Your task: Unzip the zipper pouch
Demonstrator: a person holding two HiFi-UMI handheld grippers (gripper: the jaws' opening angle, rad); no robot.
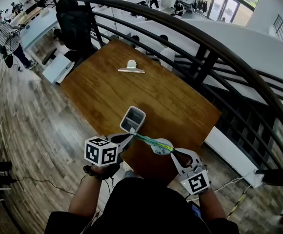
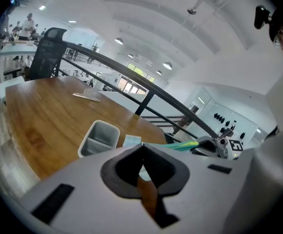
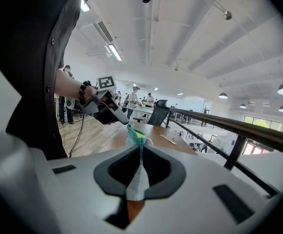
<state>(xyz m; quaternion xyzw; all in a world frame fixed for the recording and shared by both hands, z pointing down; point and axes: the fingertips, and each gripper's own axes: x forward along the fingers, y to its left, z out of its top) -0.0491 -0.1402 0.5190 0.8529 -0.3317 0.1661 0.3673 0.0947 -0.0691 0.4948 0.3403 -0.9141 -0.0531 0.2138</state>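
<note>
One pouch (image 1: pixel 153 145), seemingly over table (image 1: pixel 171 96) edge

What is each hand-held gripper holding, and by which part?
Both hold the pale teal-and-green fabric zipper pouch, stretched between them: the left hand-held gripper pinches one end, the right hand-held gripper the opposite end.

At the bottom centre of the head view the person wears a black top (image 1: pixel 141 204), with a dark beaded bracelet (image 1: pixel 93 173) on the left wrist. The left tongs (image 1: pixel 130 136) are pale grey plastic and carry a white cube (image 1: pixel 101 151) printed with black square markers. The right tongs (image 1: pixel 174 154) carry a matching cube (image 1: pixel 198 183). In both gripper views, the grey body surrounds a dark, padded, spade-shaped opening flanked by black rectangular slots.
</note>
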